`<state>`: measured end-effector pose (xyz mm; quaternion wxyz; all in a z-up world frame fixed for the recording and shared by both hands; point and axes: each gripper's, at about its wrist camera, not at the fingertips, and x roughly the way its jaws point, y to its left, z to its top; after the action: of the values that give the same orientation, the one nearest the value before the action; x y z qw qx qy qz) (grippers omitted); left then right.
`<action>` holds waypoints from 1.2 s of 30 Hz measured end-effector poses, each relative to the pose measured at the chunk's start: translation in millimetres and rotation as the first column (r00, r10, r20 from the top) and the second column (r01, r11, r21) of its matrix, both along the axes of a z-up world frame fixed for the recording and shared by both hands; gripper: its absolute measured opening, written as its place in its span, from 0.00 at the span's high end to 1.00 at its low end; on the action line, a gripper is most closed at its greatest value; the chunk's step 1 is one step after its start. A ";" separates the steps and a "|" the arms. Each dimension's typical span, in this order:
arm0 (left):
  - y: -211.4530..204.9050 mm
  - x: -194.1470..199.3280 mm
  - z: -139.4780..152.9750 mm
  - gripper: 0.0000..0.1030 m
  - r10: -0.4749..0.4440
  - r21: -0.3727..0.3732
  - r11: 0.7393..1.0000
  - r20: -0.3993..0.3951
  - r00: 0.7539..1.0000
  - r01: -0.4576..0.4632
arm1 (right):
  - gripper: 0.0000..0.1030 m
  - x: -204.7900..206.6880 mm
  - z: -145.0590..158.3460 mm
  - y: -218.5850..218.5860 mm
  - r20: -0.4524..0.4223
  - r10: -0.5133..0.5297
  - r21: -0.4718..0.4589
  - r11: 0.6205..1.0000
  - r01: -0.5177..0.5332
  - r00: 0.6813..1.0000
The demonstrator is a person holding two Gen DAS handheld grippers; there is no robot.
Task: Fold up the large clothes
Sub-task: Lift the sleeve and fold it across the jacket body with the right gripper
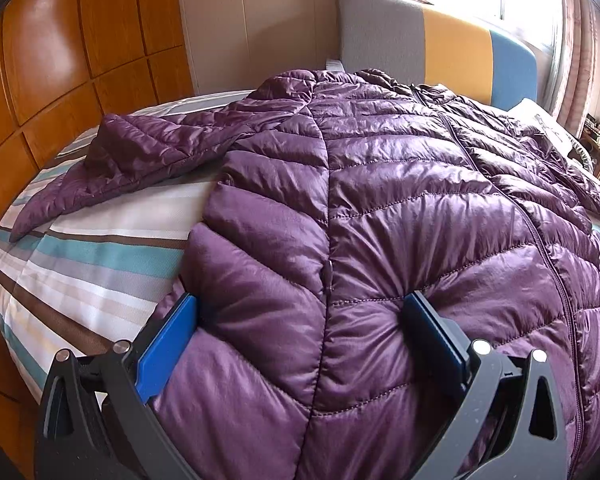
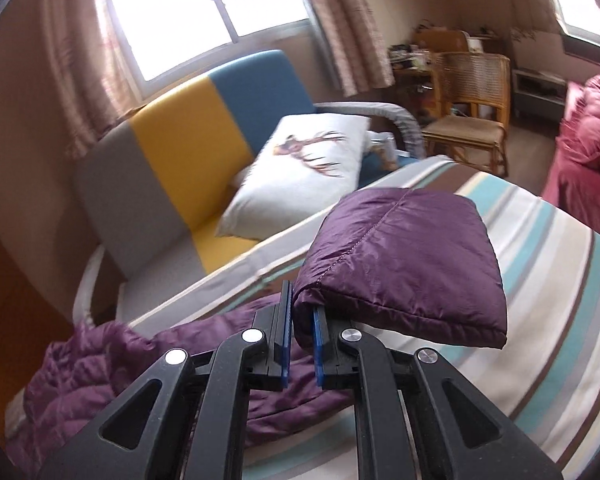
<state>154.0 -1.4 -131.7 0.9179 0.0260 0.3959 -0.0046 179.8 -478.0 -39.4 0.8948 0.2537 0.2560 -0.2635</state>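
The left gripper (image 1: pixel 300 344) has its fingers (image 1: pixel 168 344) spread wide, straddling a puffed fold at the jacket (image 1: pixel 380 184) hem. Both pads press into the padding, but the jaws stand far apart, so this looks like pinning or bracing, not a pinch. The right gripper (image 2: pixel 300 320) has its fingers (image 2: pixel 286 332) nearly closed on the cuff end of a sleeve (image 2: pixel 404 260), which is lifted off the bed (image 2: pixel 560 280) and sticks out forward, folded over on itself.

The jacket lies front up on the striped bed, zip closed, collar toward the sofa (image 1: pixel 420 40). Its other sleeve (image 1: pixel 140 148) is spread flat out to the side. A pillow (image 2: pixel 300 172) leans on the sofa beyond the bed edge.

Risks, as I judge them:
- The shell is slick and the filling springy. Only a thin edge of cuff sits between the right fingers, so it could slide out as the sleeve is carried across the body.
- If the left gripper gives way, the whole jacket may drag after the sleeve instead of creasing at the shoulder.
- Trapped air could make the fold puff back open once it is let go.
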 end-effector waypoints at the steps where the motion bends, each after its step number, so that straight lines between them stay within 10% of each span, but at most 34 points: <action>1: 0.0 -0.2 -0.2 0.02 0.000 -0.001 1.000 0.000 1.000 0.000 | 0.91 3.5 1.1 9.3 0.000 0.022 -0.003 1.000 -0.022 1.000; 10: 0.5 -0.5 -0.1 0.02 0.000 -0.002 1.000 0.001 1.000 0.000 | 0.91 69.8 9.0 134.2 -0.050 0.328 -0.123 0.935 -0.331 0.944; 20: 0.3 -1.1 -0.5 0.02 -0.001 -0.007 1.000 0.002 1.000 0.001 | 0.91 108.8 -24.3 282.3 -0.239 0.629 -0.210 0.711 -0.672 0.740; 30: -0.5 -1.4 -1.0 0.02 -0.001 -0.007 1.000 0.003 1.000 0.001 | 0.91 110.3 -39.7 345.3 -0.309 0.742 -0.206 0.559 -0.803 0.595; 36: 0.3 -1.9 -1.2 0.02 0.000 -0.009 1.000 0.005 1.000 0.000 | 0.82 116.6 -54.9 341.7 -0.341 0.767 -0.085 0.551 -0.830 0.544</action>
<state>152.2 -1.1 -132.9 0.9189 0.0219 0.3938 -0.0066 296.3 -136.3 -94.3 0.8959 -0.0381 0.4269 0.1170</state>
